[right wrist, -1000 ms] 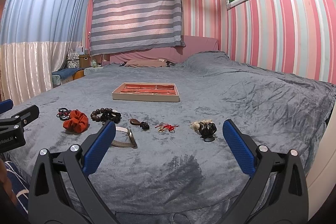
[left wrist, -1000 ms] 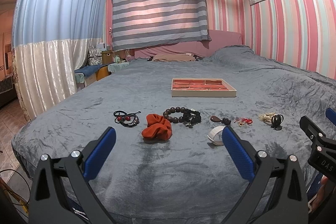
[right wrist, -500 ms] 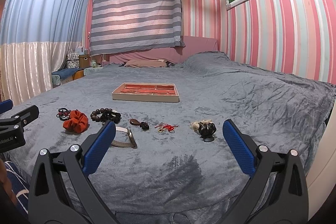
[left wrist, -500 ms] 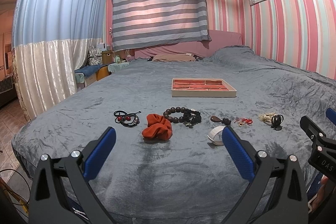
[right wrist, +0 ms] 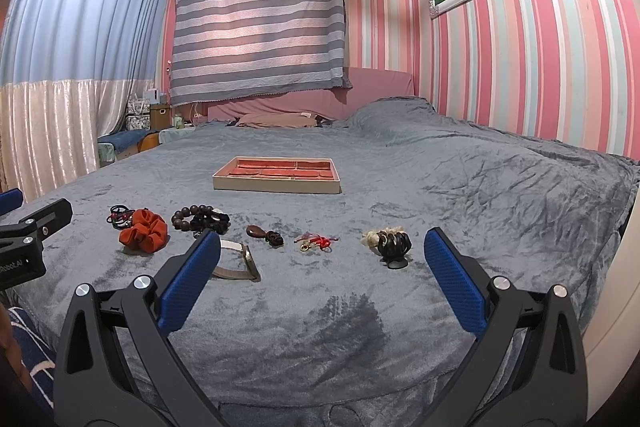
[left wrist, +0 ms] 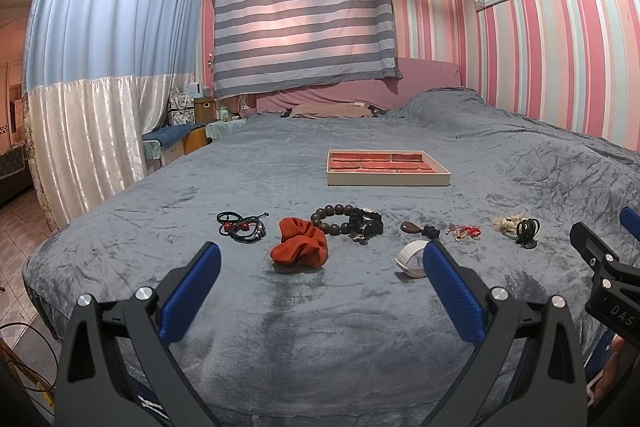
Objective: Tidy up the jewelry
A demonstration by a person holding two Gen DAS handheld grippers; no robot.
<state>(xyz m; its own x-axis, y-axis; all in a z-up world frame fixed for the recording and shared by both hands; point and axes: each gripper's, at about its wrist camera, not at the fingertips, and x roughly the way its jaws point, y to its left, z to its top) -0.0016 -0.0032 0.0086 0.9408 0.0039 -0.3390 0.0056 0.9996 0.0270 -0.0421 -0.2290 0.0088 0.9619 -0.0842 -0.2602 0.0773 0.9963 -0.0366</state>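
We see a bed under a grey blanket (right wrist: pixel 460 187) of soft, matt plush cloth, its nap brushed into darker and lighter patches. Near the middle lies a shallow tray (right wrist: pixel 276 185) with smooth, matt cream walls and a red, velvety lining. Toward the near edge we find a rust-orange scrunchie (left wrist: pixel 299 246) of crumpled matt cloth, a bracelet (left wrist: pixel 334 219) of dark, smooth, wood-like beads, and a glossy black hair claw (right wrist: pixel 394 245) that looks plastic. The left gripper (left wrist: pixel 320 263) and right gripper (right wrist: pixel 322 253) have matt black plastic arms, shiny metal screws and ribbed blue pads (right wrist: pixel 190 285).
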